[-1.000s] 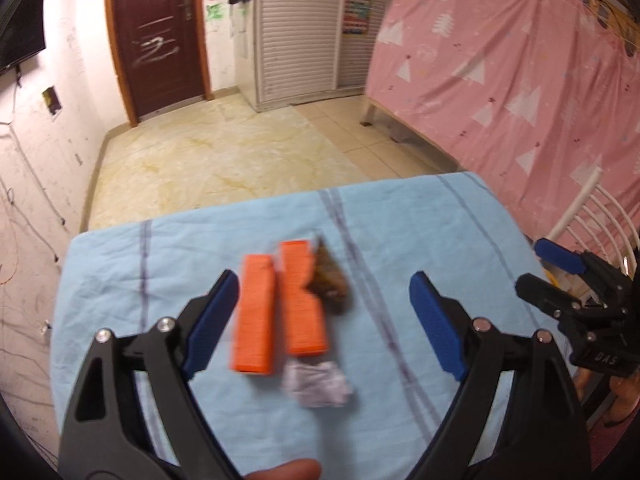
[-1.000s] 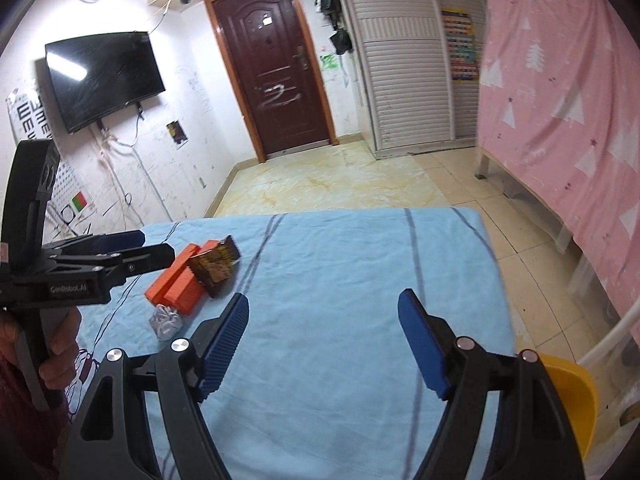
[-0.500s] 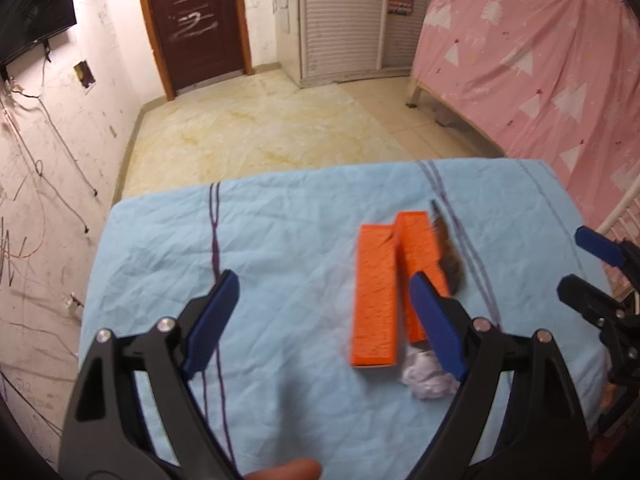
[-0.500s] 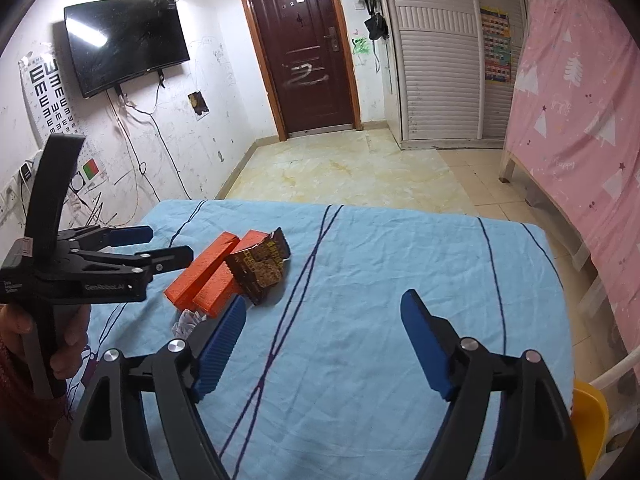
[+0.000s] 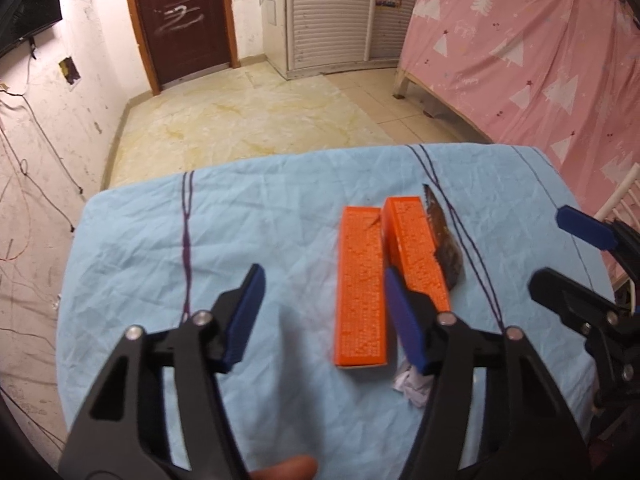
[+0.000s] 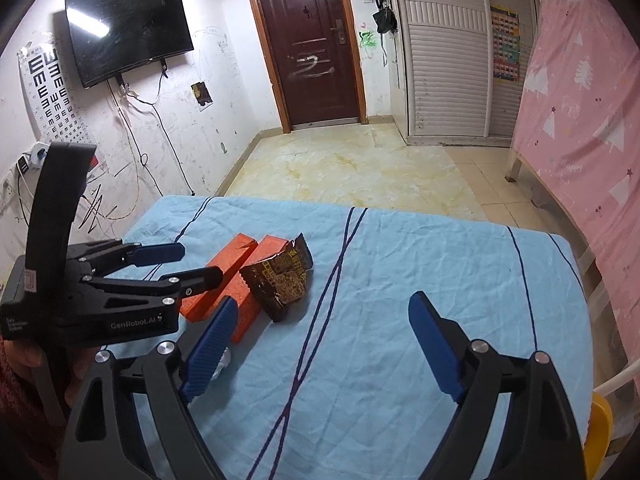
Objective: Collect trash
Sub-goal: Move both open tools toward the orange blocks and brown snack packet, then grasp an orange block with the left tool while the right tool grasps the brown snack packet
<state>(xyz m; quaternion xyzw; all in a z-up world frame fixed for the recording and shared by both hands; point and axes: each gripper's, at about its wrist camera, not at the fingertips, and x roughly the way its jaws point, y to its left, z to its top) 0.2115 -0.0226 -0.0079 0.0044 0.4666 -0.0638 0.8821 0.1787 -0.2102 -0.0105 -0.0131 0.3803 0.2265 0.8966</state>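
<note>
Two orange blocks [image 5: 362, 286] lie side by side on the blue cloth [image 5: 160, 248]; they also show in the right wrist view [image 6: 236, 276]. A dark brown snack wrapper [image 5: 446, 248] leans against the right block and shows in the right wrist view [image 6: 282, 278]. A crumpled white paper [image 5: 410, 386] lies near the blocks' front end. My left gripper [image 5: 322, 314] is open and empty above the cloth, left of the blocks. My right gripper [image 6: 322, 350] is open and empty, right of the wrapper.
The table's far edge drops to a tiled floor [image 5: 248, 120]. A pink curtain [image 5: 540, 60] hangs at the right. A yellow chair [image 6: 602, 424] stands at the table's right side. A door [image 6: 316, 40] and a wall television [image 6: 128, 32] are at the back.
The left gripper has swung left, so the blocks moved from between its fingers to its right side, and its jaws have narrowed. The right gripper has come closer to the wrapper.
</note>
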